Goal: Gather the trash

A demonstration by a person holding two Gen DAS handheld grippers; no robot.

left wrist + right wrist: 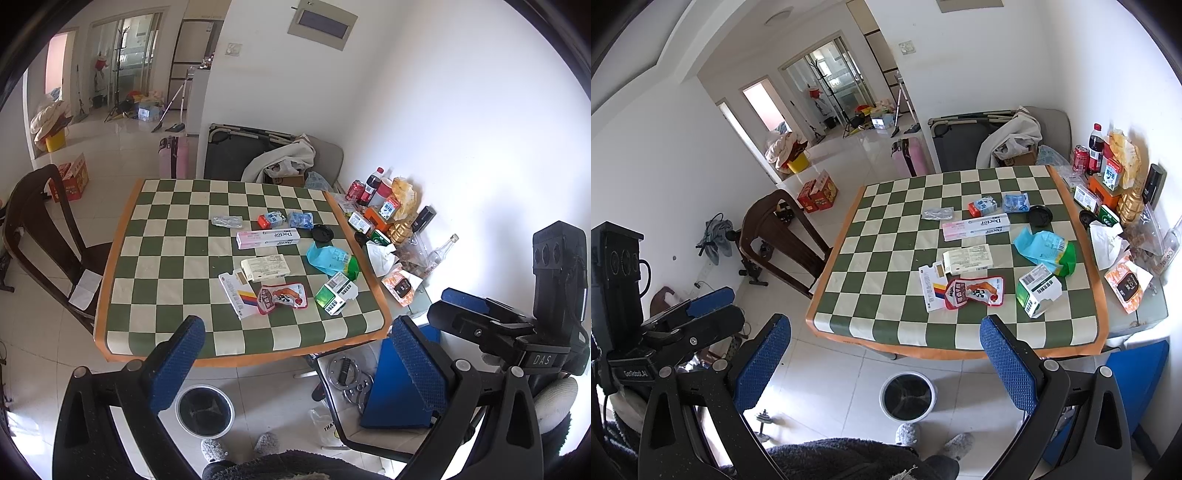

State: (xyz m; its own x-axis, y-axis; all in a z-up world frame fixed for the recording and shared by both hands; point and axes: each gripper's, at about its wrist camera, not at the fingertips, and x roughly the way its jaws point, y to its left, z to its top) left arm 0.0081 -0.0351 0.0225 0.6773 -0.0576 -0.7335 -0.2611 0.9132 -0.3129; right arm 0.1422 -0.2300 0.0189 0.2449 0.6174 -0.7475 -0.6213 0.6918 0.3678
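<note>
Trash lies on the green-and-cream checkered table (166, 258) (886, 236): a red snack wrapper (282, 297) (975, 291), a green carton (334, 293) (1036, 290), a blue-green bag (332, 258) (1047, 249), a white box (266, 267) (967, 258), a pink Doctor box (267, 238) (975, 227) and a black lid (322, 233) (1039, 215). A black-lined bin (204, 410) (907, 397) stands on the floor before the table. My left gripper (299, 365) is open and empty above the table's near edge. My right gripper (886, 365) is open and empty, also short of the table.
A dark wooden chair (40, 236) (783, 240) stands left of the table. A side table by the wall holds bottles, cans and packets (384, 218) (1115, 184). A blue panel (399, 387) and a stool with metal rings (347, 376) sit at the right. Slippered feet (240, 446) are near the bin.
</note>
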